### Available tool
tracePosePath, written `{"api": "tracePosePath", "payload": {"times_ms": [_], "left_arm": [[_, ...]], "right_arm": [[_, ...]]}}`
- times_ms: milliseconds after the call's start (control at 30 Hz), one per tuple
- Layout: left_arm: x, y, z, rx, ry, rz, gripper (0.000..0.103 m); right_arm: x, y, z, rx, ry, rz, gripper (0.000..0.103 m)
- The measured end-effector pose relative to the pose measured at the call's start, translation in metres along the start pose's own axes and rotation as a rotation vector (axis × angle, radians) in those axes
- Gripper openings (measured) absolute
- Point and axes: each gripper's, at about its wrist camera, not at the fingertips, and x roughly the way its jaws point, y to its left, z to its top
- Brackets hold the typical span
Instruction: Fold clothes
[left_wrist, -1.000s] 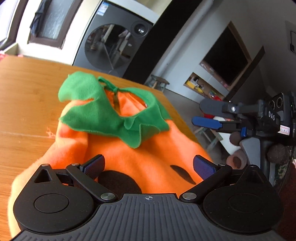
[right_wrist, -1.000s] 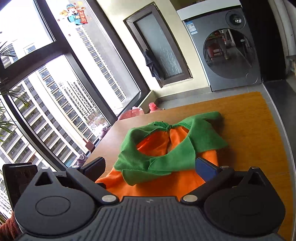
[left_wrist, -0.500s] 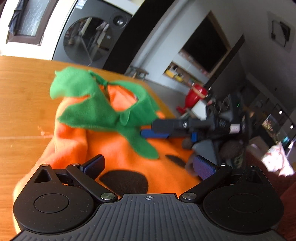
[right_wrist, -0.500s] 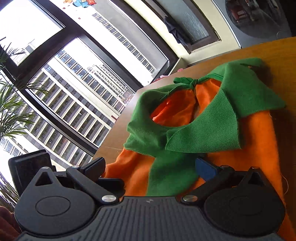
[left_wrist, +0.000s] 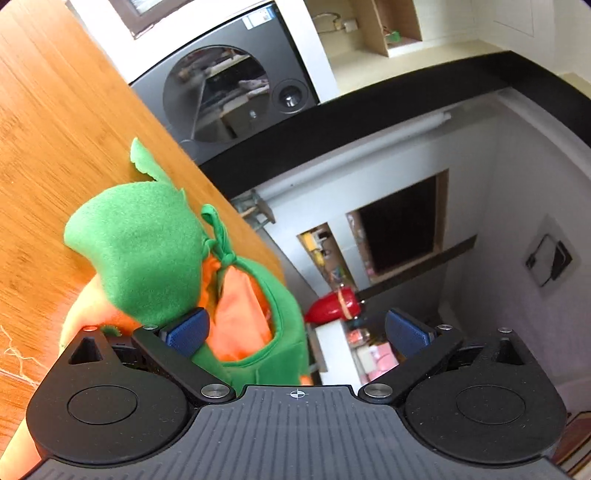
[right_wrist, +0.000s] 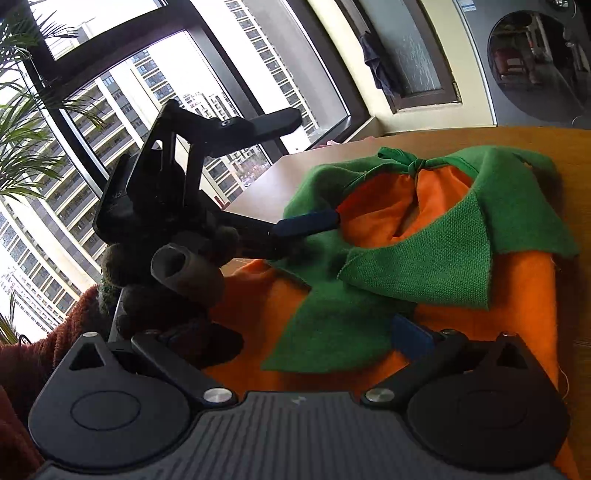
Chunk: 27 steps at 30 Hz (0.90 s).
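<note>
Warm wooden tabletop (left_wrist: 55, 122) fills the scene under an orange pumpkin costume (right_wrist: 517, 295), which lies spread across it with its green collar (right_wrist: 424, 266) bunched on top and tied in a small knot (right_wrist: 415, 164). Nearest in the right wrist view, the right gripper (right_wrist: 295, 332) sits low over the orange cloth with its fingers (right_wrist: 412, 336) spread wide, released, nothing between them; only the right blue pad shows clearly, the other is lost behind a dark gloved hand (right_wrist: 173, 273). That hand grips the handle of the left gripper (right_wrist: 310, 221), which reaches in from the window side, tilted down toward the collar. One blue fingertip lies at the rim of the neck opening, right on the green edge; its partner stands high and far apart, so the left fingers are splayed open and hold nothing. A rust-red sleeve (right_wrist: 55, 332) is cut off at the lower left. From the left wrist view the camera is rolled hard, the tabletop slanting up the left; the collar (left_wrist: 147, 240) rises between and beside the fingers (left_wrist: 186, 328), and the costume's lower body is hidden beneath the gripper's housing. Beyond, a grey washing machine (left_wrist: 229, 96) stands past the tabletop's edge, and farther off a red object (left_wrist: 332, 306) is too blurred to name.
</note>
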Motion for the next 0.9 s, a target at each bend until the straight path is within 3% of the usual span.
{"api": "tracePosePath", "payload": {"times_ms": [167, 267, 367, 433, 533, 600, 733, 800, 900], "left_arm": [[-0.005, 0.008, 0.003, -0.029, -0.011, -0.03, 0.103], [-0.003, 0.006, 0.002, 0.004, -0.001, -0.013, 0.103], [-0.002, 0.006, 0.003, 0.015, 0.001, -0.007, 0.103], [-0.003, 0.008, 0.002, 0.016, 0.002, -0.007, 0.103], [-0.002, 0.009, 0.004, 0.018, 0.003, -0.006, 0.103], [-0.001, 0.01, 0.004, 0.022, 0.004, -0.002, 0.103], [-0.005, 0.002, 0.004, 0.041, 0.009, 0.045, 0.103], [-0.013, -0.015, 0.006, 0.124, -0.003, 0.084, 0.103], [-0.026, -0.05, -0.001, 0.355, -0.011, 0.19, 0.103]], "right_arm": [[-0.042, -0.002, 0.024, -0.064, -0.198, -0.143, 0.103], [-0.028, -0.024, 0.035, -0.01, -0.178, -0.149, 0.103], [0.001, -0.047, 0.04, 0.066, -0.085, -0.098, 0.103], [0.003, -0.043, 0.036, 0.073, -0.021, 0.002, 0.103], [-0.026, 0.0, 0.021, -0.143, 0.016, 0.178, 0.103], [-0.05, 0.03, 0.011, -0.301, 0.009, 0.219, 0.103], [-0.07, 0.044, 0.013, -0.344, -0.03, 0.07, 0.103], [-0.065, 0.029, 0.028, -0.27, -0.067, -0.075, 0.103], [-0.055, 0.011, 0.051, -0.204, -0.102, -0.316, 0.103]]}}
